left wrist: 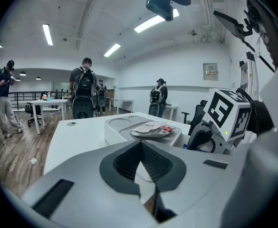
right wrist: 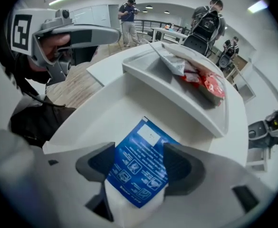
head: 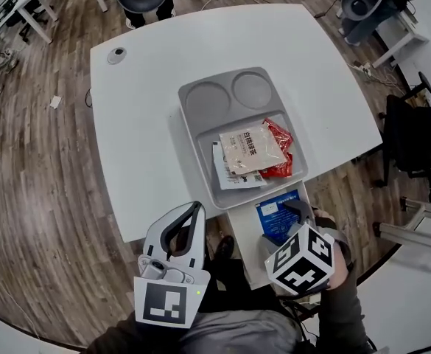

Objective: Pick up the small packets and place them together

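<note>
the left gripper [head: 191, 211] hangs off the near-left corner of the grey tray [head: 193, 135], past the edge of the bench [head: 134, 124]. its fingers are pressed together with nothing in them. in the tray's large near compartment we see three packets piled. a white packet [head: 226, 177] with dark print lies lowest, at the left. a beige packet [head: 250, 147] with dark characters sits on top, a little askew. a crinkly red packet [head: 280, 135] peeps out at the right.

just nearer us than the tray's near-right corner, a blue packet [head: 275, 214] lies flat on a small white ledge [head: 241, 234]. it is glossy, with white text, pictograms and a pale patch at its far end. its long axis points away from us, toward the tray. the right gripper [head: 296, 211] points steeply down over it, fingers spread wide with the packet between them, not pinched.
</note>
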Available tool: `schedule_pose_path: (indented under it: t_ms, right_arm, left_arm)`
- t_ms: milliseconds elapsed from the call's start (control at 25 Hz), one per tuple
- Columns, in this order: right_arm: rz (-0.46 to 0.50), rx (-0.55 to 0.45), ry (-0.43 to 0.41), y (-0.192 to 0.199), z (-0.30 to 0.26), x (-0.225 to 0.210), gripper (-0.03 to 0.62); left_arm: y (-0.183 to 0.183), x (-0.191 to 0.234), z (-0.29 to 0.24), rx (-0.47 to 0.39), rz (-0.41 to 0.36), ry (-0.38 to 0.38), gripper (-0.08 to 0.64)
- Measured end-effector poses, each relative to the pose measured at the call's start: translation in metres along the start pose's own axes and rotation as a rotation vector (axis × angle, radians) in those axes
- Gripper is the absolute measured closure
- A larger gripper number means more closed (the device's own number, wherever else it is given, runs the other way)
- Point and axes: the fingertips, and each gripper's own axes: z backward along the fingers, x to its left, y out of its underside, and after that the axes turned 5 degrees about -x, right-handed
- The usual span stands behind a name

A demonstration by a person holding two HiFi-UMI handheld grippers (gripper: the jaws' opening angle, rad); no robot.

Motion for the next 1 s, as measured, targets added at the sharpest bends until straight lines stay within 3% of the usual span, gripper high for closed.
schedule_pose_path:
  t_ms: [120,240,360,600,800,1000]
  right_arm:
    - [-0.010,-0.014,0.064,0.000,0.004,-0.010,0.285]
    - [-0.021,-0.019,0.148,0.005,0.013,-0.025,0.362]
    - [-0.062,-0.078,0.143,0.002,0.021,-0.027,0.426]
    - [-0.029,-0.120,0.055,-0.005,0.013,0.006,0.425]
    - [-0.011,-0.079,0.074,-0.006,0.000,0.013,0.413]
    - [-0.010,-0.056,0.131,-0.007,0.001,-0.002,0.362]
  left_arm:
    - [0.002,-0.004,-0.004,0.009,-0.002,0.014,0.560]
    - [0.005,-0.011,-0.008,0.017,-0.010,0.036,0.560]
    - [0.004,-0.022,-0.012,0.018,-0.026,0.066,0.560]
    - [0.006,-0.045,-0.013,0.015,-0.058,0.125,0.560]
    - [0.010,-0.042,-0.010,0.018,-0.075,0.123,0.560]
    - [0.011,-0.037,-0.007,0.020,-0.062,0.108,0.560]
